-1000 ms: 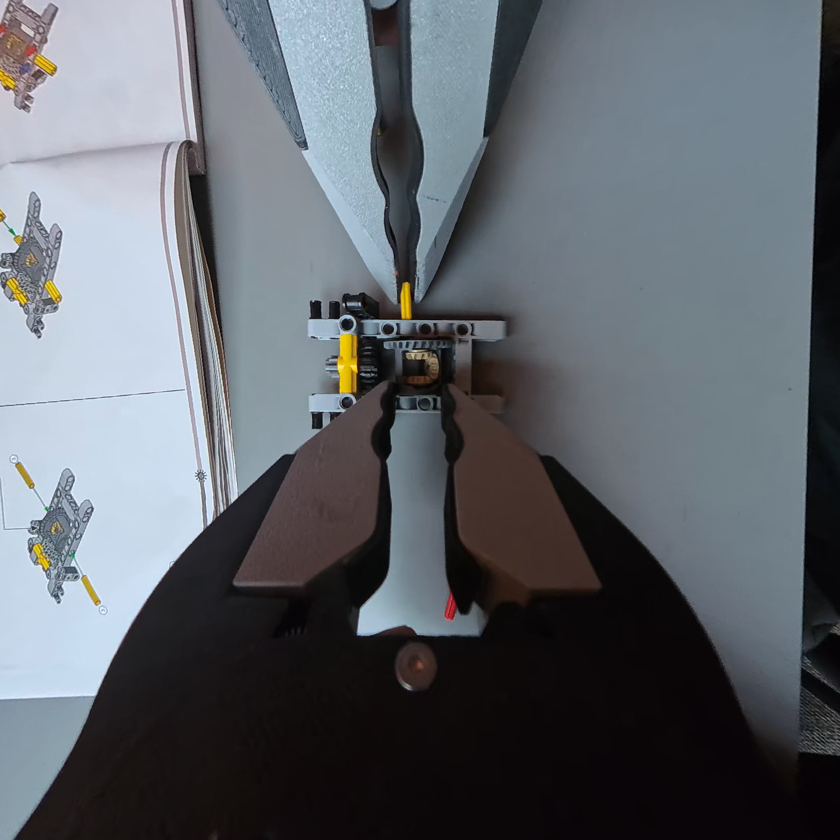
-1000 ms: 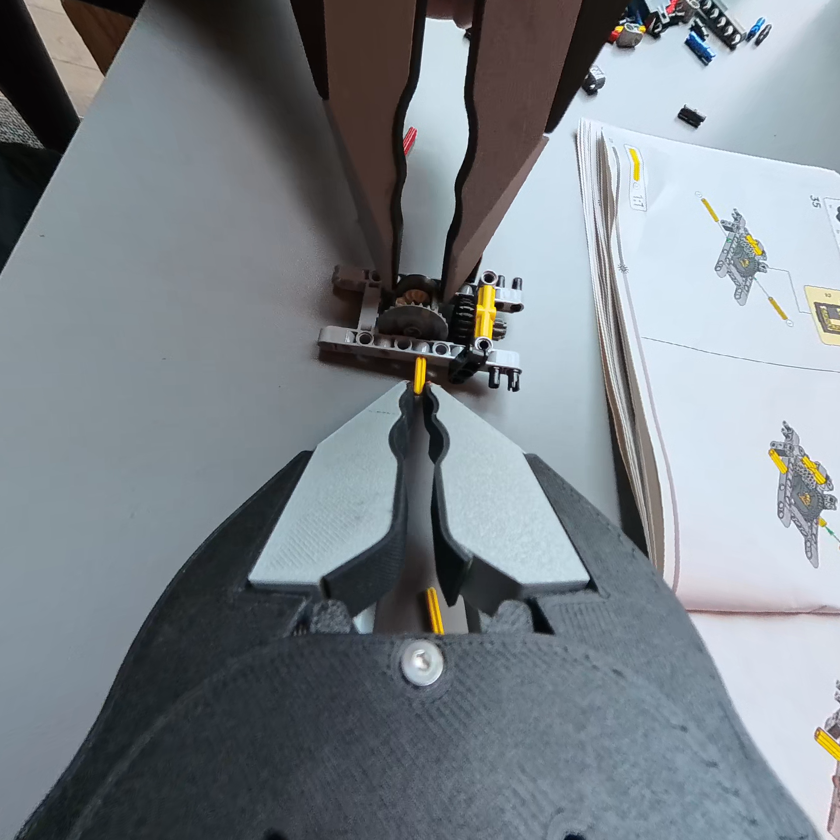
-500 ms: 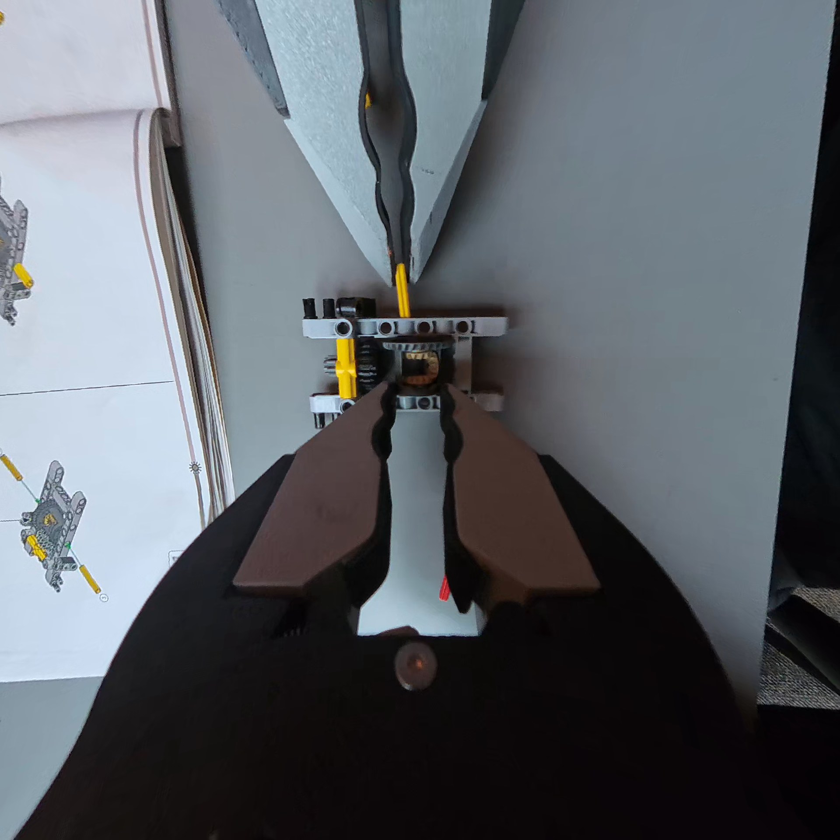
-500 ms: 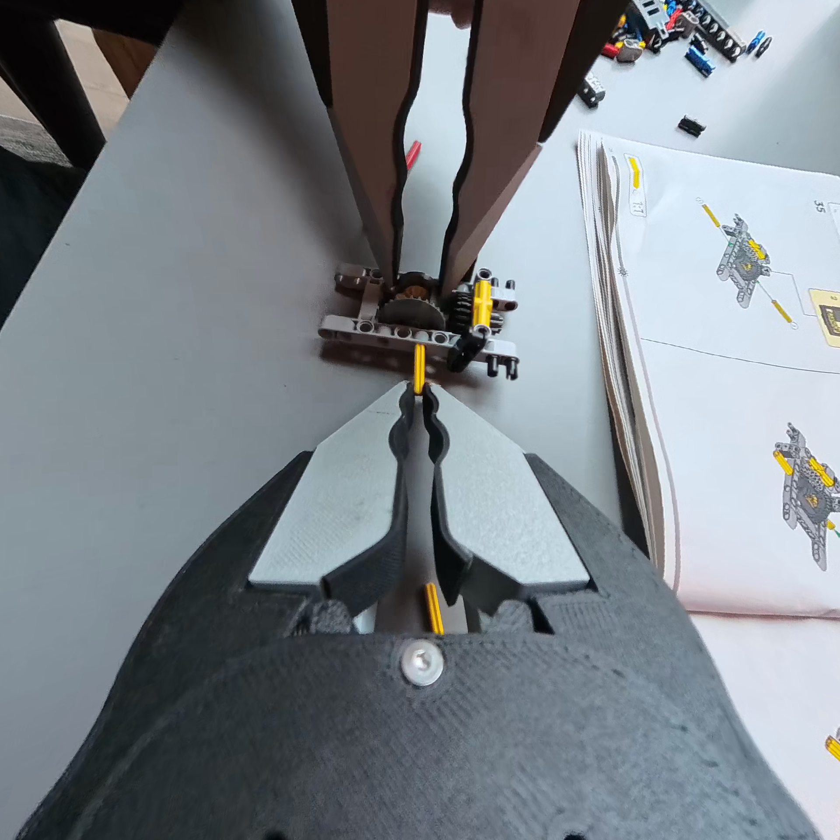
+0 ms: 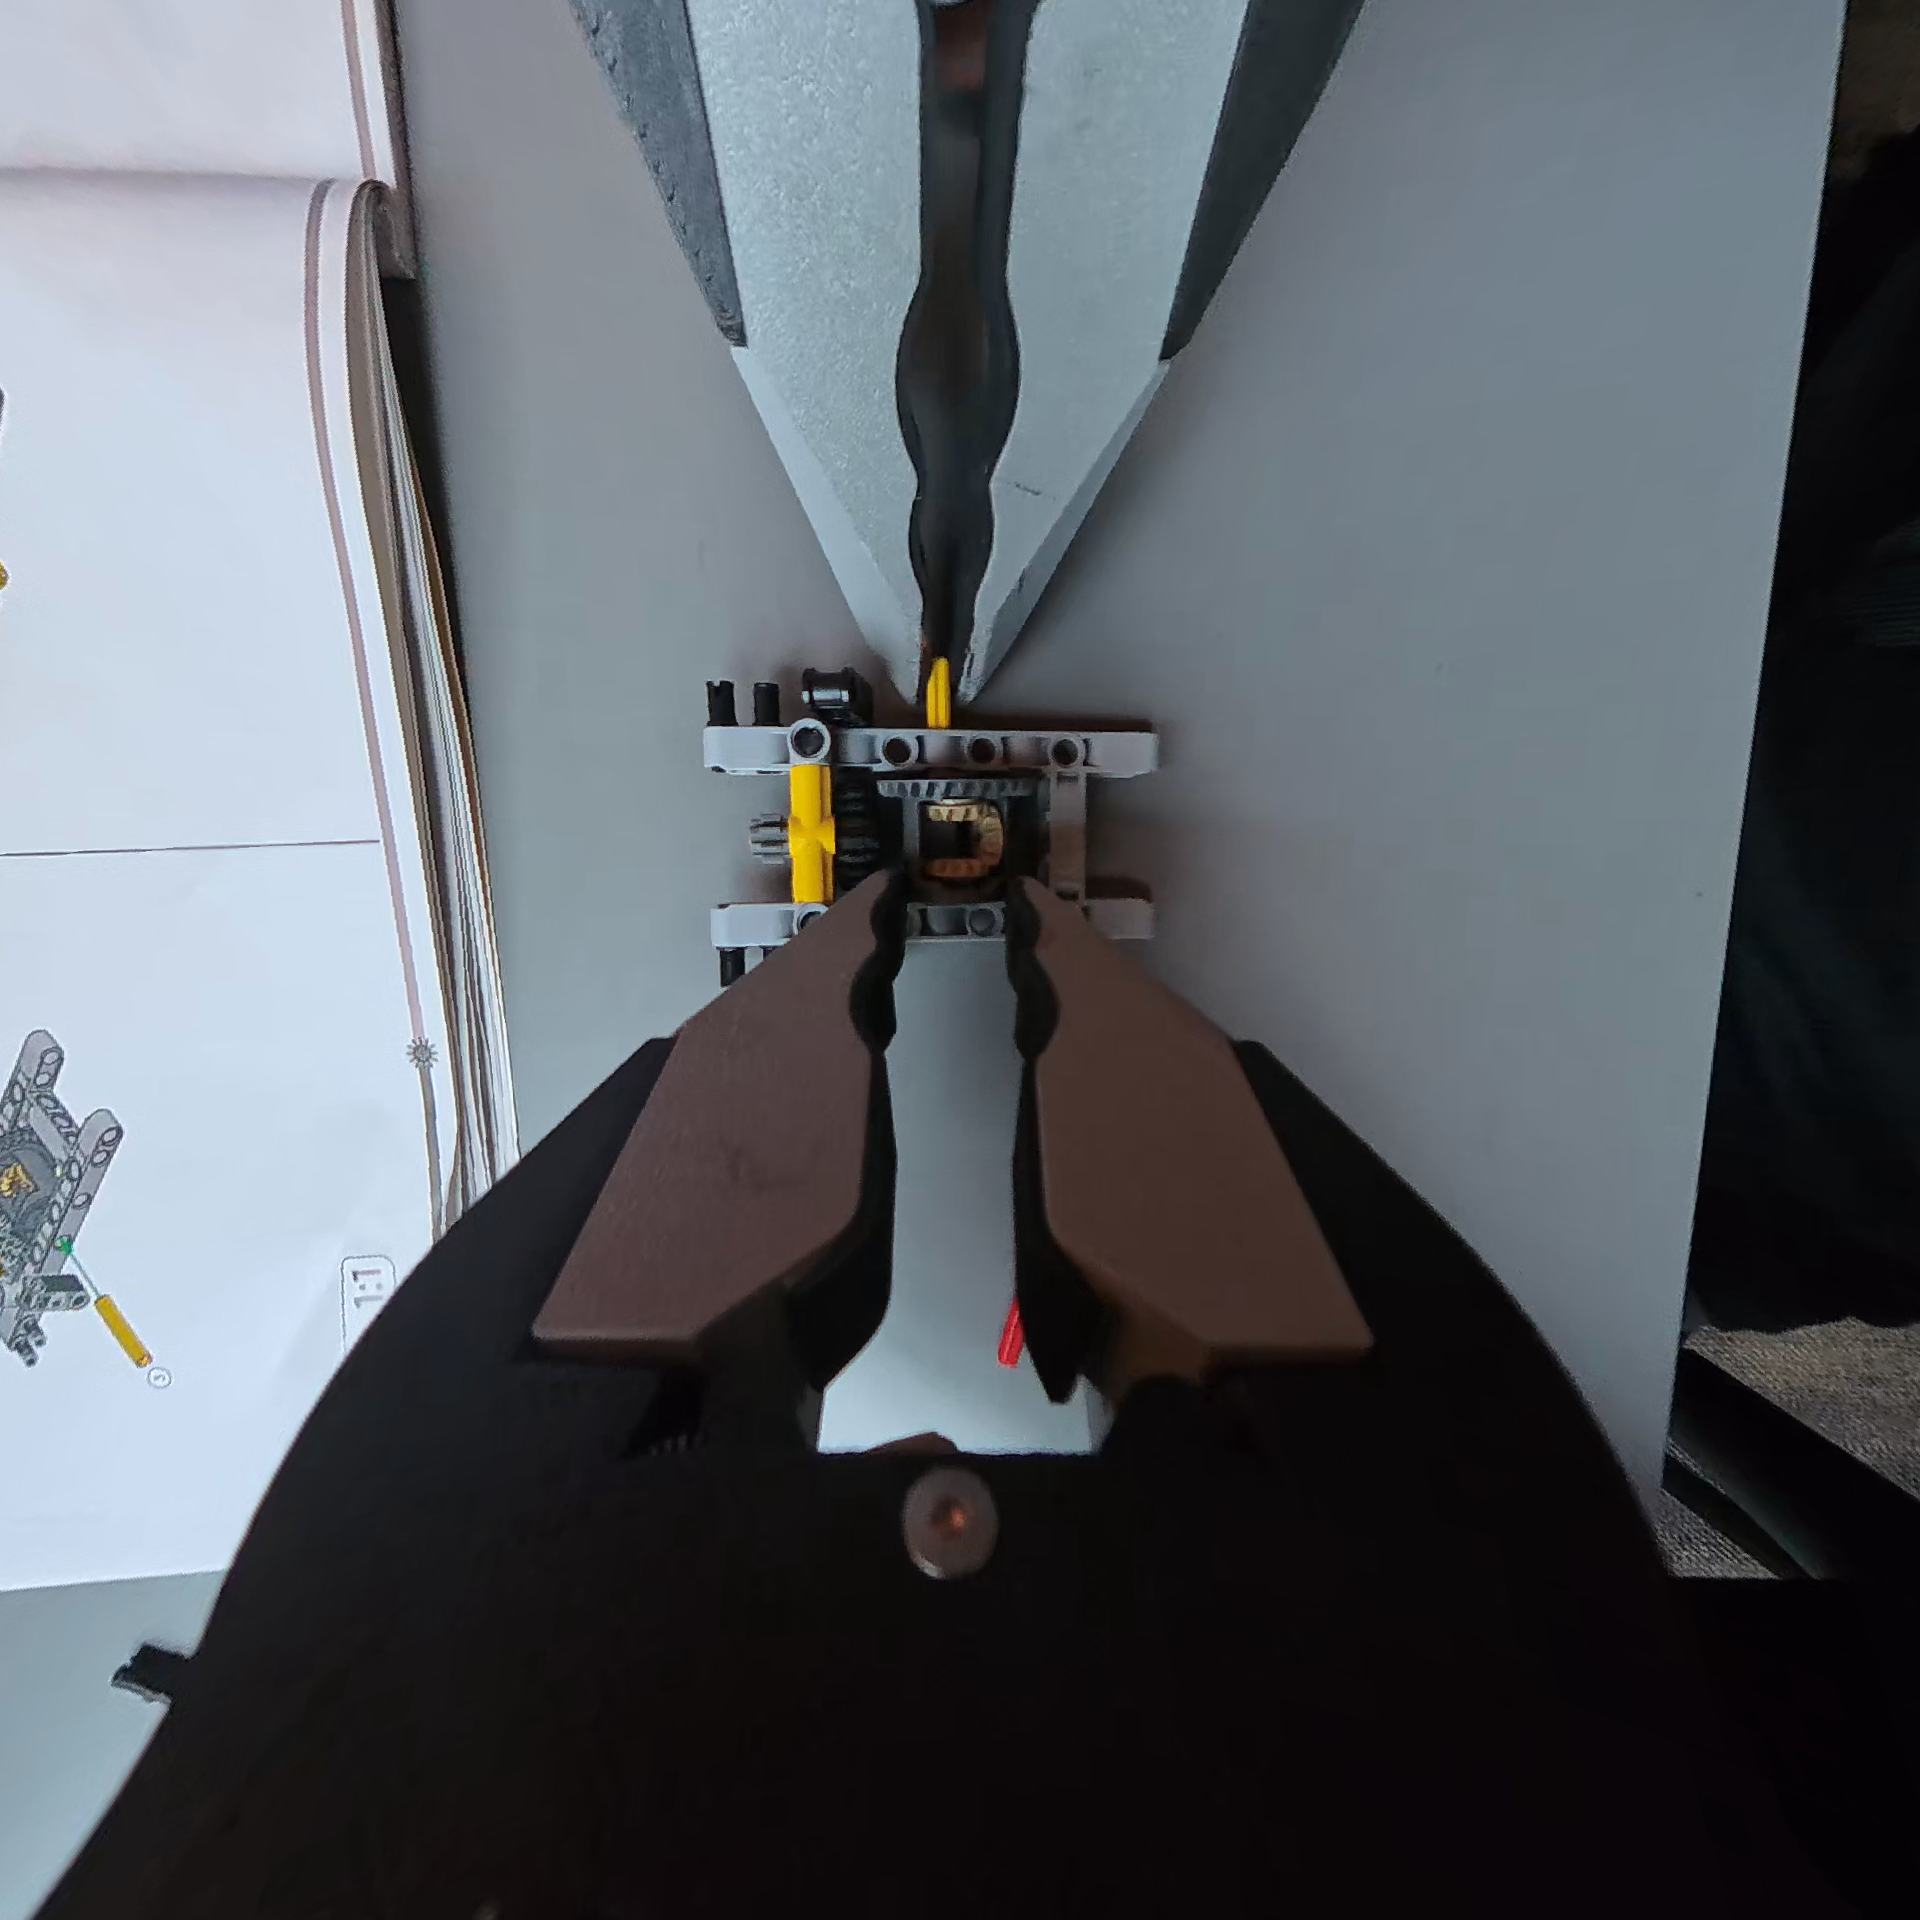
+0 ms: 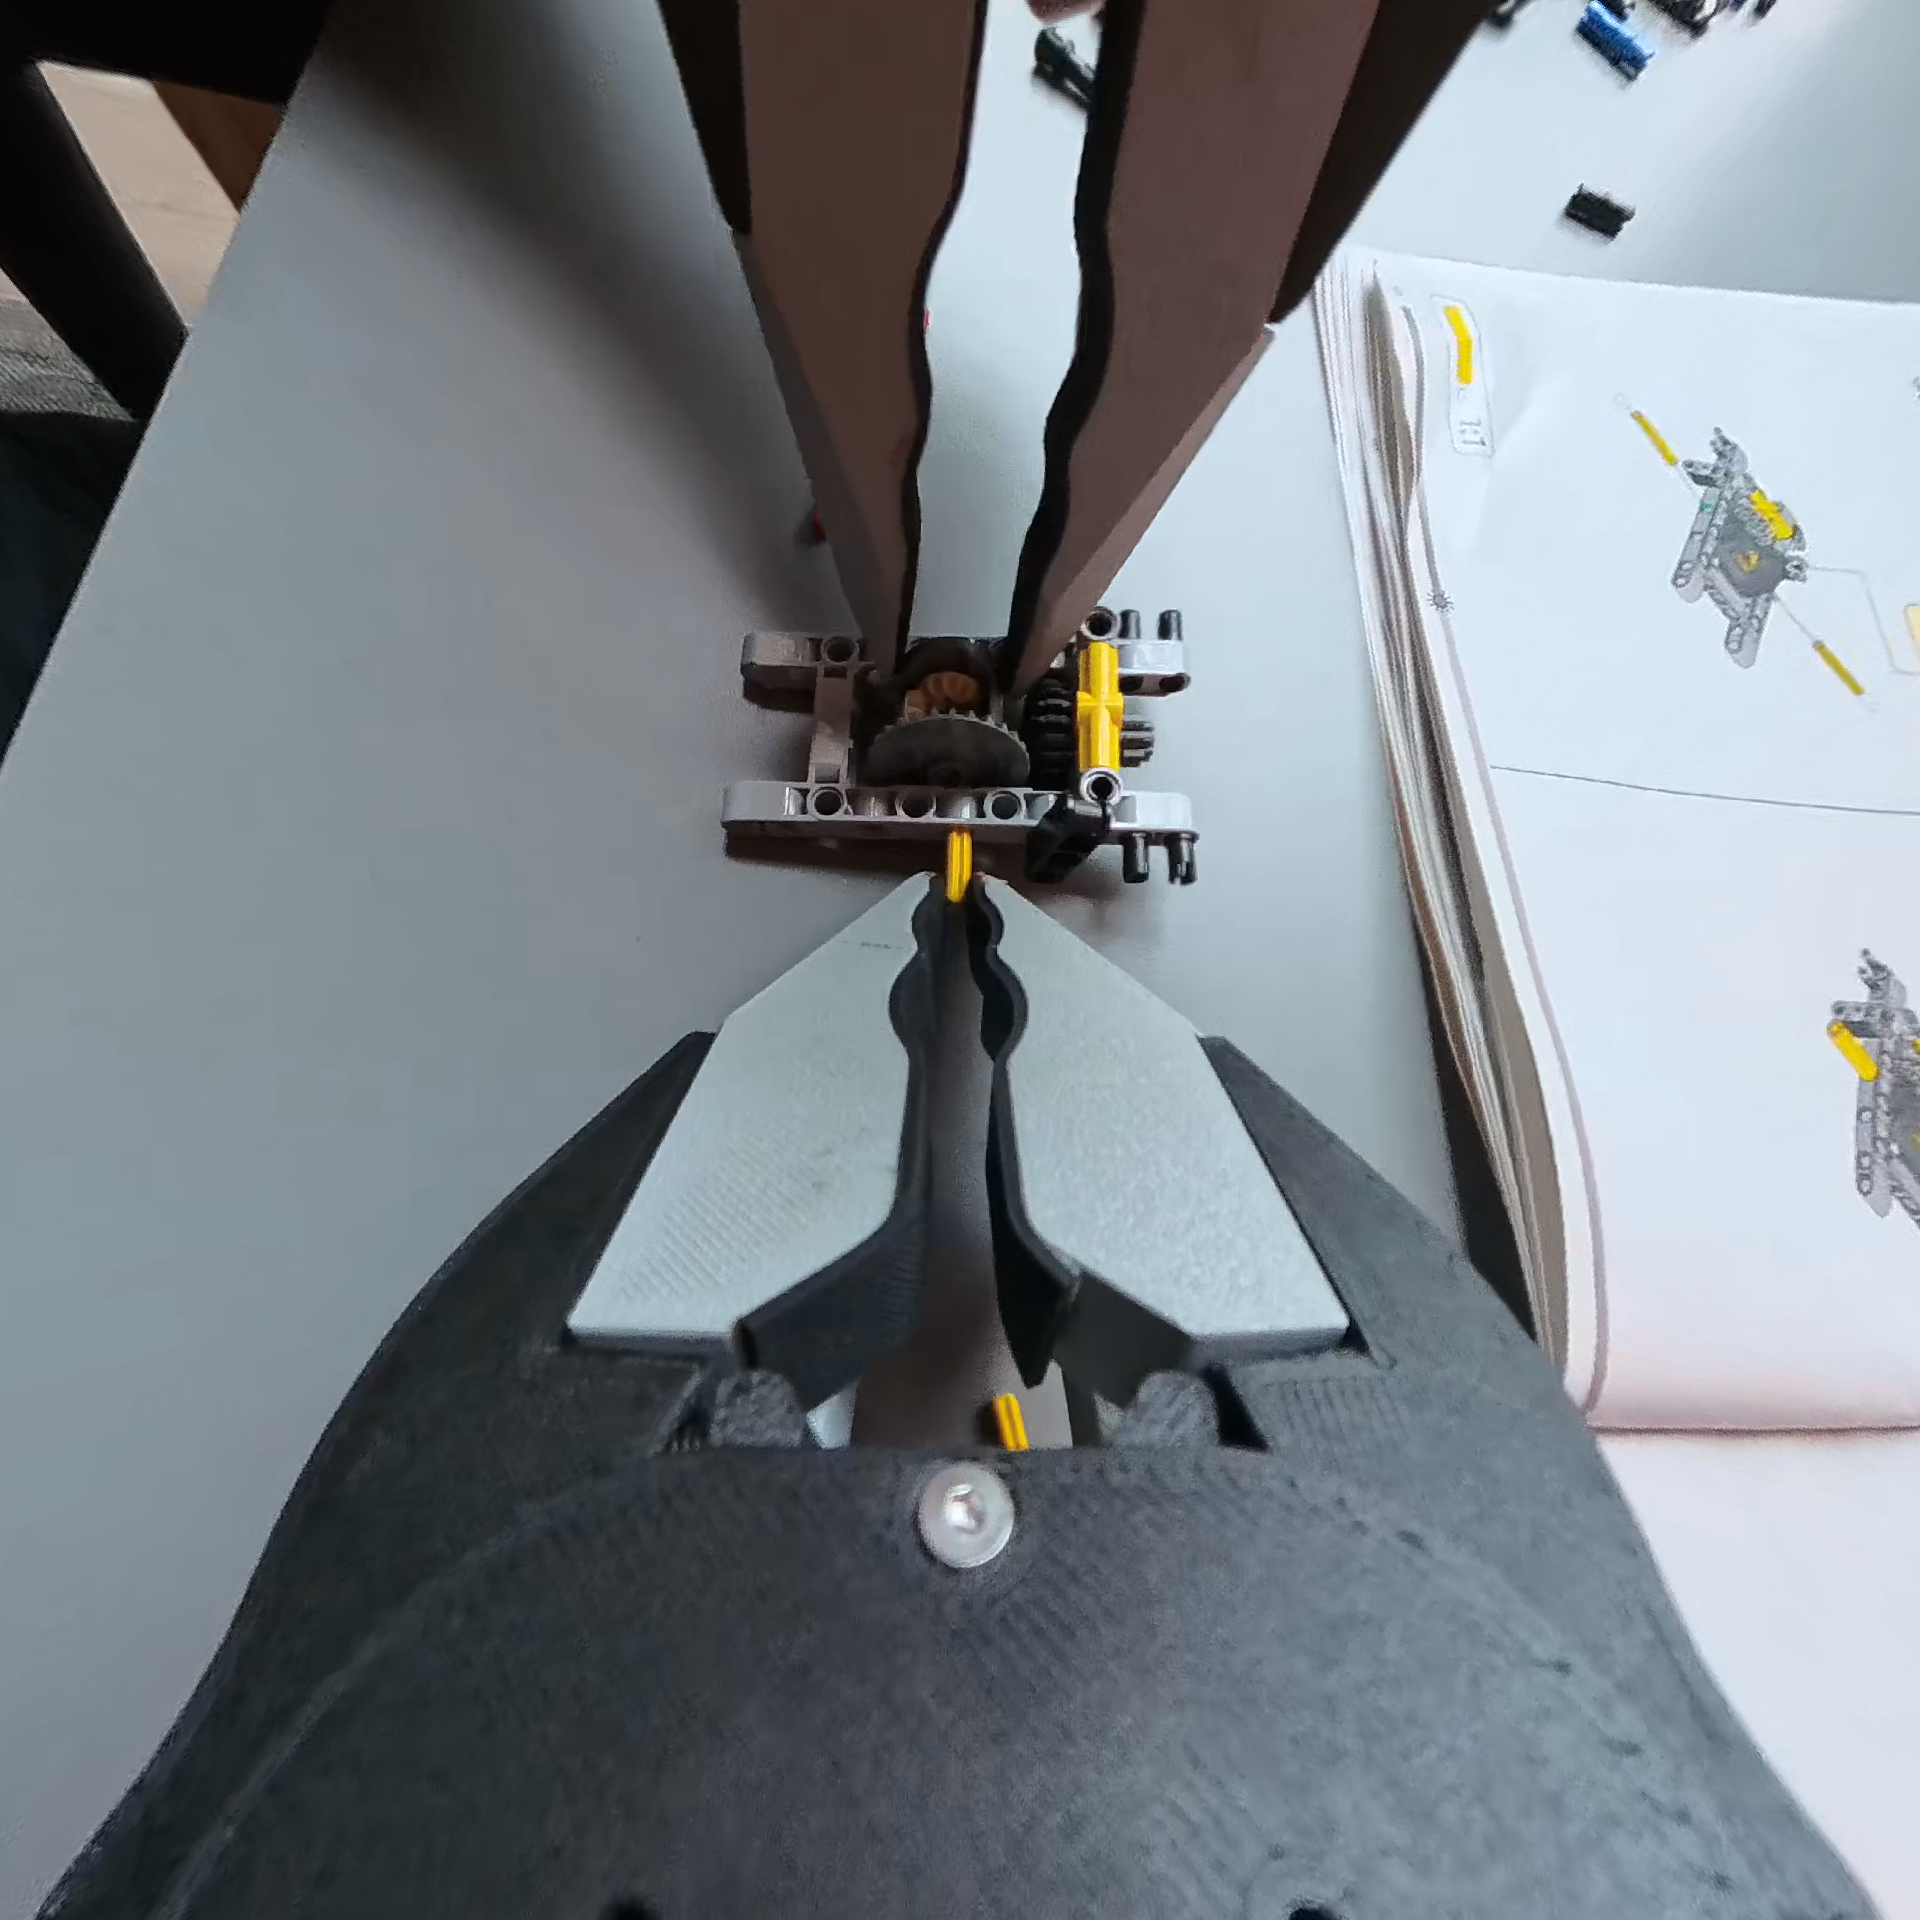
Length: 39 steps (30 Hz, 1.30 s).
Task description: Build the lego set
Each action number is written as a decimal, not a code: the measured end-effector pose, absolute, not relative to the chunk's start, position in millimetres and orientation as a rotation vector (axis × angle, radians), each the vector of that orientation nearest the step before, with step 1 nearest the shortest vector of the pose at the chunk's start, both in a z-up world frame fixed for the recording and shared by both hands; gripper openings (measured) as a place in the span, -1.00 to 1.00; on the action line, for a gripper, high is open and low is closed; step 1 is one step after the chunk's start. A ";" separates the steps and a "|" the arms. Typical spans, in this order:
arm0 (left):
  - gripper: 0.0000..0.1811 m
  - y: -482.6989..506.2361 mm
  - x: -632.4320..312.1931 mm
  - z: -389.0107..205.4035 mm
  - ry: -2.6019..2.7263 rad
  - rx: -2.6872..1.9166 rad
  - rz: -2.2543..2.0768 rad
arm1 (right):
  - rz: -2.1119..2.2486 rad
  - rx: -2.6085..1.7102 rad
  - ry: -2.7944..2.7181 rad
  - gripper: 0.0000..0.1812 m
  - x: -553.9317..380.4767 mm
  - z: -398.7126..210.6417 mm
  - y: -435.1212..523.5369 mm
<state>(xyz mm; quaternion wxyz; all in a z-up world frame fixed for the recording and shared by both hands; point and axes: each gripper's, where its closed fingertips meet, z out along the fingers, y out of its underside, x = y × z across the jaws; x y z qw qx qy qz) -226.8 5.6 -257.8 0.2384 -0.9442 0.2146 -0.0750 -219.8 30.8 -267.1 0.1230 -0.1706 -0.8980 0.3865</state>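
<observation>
Sitting flat mid-desk [image 6: 416, 623] is the grey lego frame [image 6: 956, 805], gears inside. The left tool [image 5: 951, 894] is clamped on its middle gear block, while the right tool [image 6: 954, 883] pinches a yellow rod [image 6: 956, 857] poking into the frame's near beam. The instruction booklet [image 6: 1662, 831] lies open just beside it.

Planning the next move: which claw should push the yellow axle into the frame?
Right. The right claw is shut on the axle, already lined up at the frame's beam. The left claw braces the frame opposite.
</observation>
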 end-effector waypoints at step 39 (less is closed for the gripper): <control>-0.82 1.7 -231.1 -255.5 0.200 -2.524 -0.259 | 1.710 -1.667 -2.422 -0.91 -213.6 -256.0 14.1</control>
